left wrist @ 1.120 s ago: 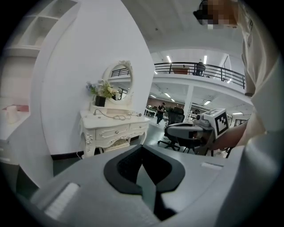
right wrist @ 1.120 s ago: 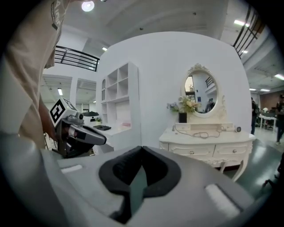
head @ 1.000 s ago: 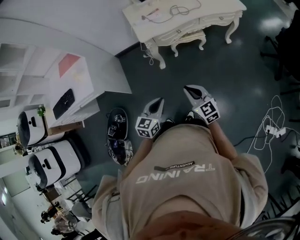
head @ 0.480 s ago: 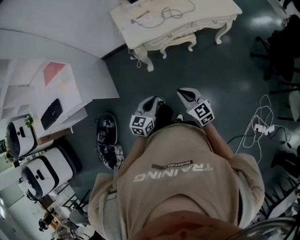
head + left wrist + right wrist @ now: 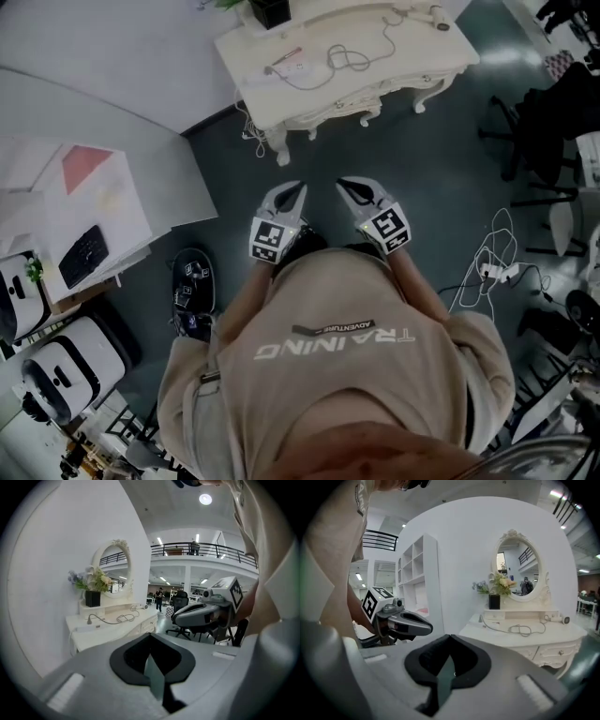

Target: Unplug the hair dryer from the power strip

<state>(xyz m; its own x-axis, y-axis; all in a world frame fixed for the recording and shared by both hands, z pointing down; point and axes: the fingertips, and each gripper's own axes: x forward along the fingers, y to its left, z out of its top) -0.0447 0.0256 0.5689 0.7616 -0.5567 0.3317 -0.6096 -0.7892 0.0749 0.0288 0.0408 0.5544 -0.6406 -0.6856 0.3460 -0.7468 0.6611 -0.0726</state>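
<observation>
Empty left claw (image 5: 295,191) pressed together, right claw (image 5: 347,186) the same, both held out over the floor, well apart from the white surface (image 5: 412,52). Looks like the approach step: walk in, spread one claw, pin what looks like the power strip (image 5: 89,628) at the left end, pull the plug straight out, not the cord (image 5: 342,58). The hair dryer (image 5: 434,13) lies flat at the right end, long axis roughly along the surface; nozzle direction too small to tell

Two grippers, the left gripper (image 5: 291,194) and the right gripper (image 5: 353,191). One white dressing table (image 5: 422,52) carries one oval mirror (image 5: 517,569), one flower vase (image 5: 494,601) at its back edge, one looped cable (image 5: 520,629), and one hair dryer (image 5: 555,617) at its right end.
</observation>
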